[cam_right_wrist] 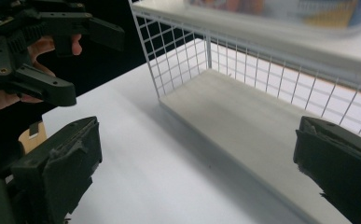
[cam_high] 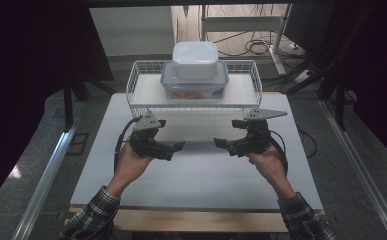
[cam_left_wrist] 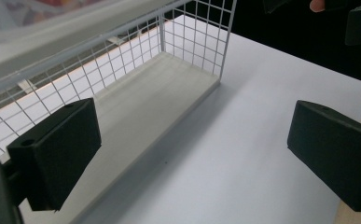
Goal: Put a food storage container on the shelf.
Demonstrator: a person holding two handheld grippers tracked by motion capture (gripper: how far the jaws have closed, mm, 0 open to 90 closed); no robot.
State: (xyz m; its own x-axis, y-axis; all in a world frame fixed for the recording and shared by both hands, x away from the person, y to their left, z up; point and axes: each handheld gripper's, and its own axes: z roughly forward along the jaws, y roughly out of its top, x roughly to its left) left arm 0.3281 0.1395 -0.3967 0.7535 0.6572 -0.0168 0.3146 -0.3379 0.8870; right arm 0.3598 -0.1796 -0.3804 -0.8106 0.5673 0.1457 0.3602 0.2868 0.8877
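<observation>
Jaws spread wide on my left gripper [cam_high: 179,145], nothing between them; it hangs over the white tabletop [cam_high: 196,175], pointing inward toward the middle. In the left gripper view the white wire rack [cam_left_wrist: 194,32] stands ahead and to the left of the jaws, apart from them. On the rack's shelf sits a blue-lidded clear food container [cam_high: 194,82] with a white tub [cam_high: 195,59] stacked on it. My right gripper [cam_high: 220,143] faces the left one, its jaws likewise spread and empty; in the right gripper view the rack's lower shelf lies just beyond them.
</observation>
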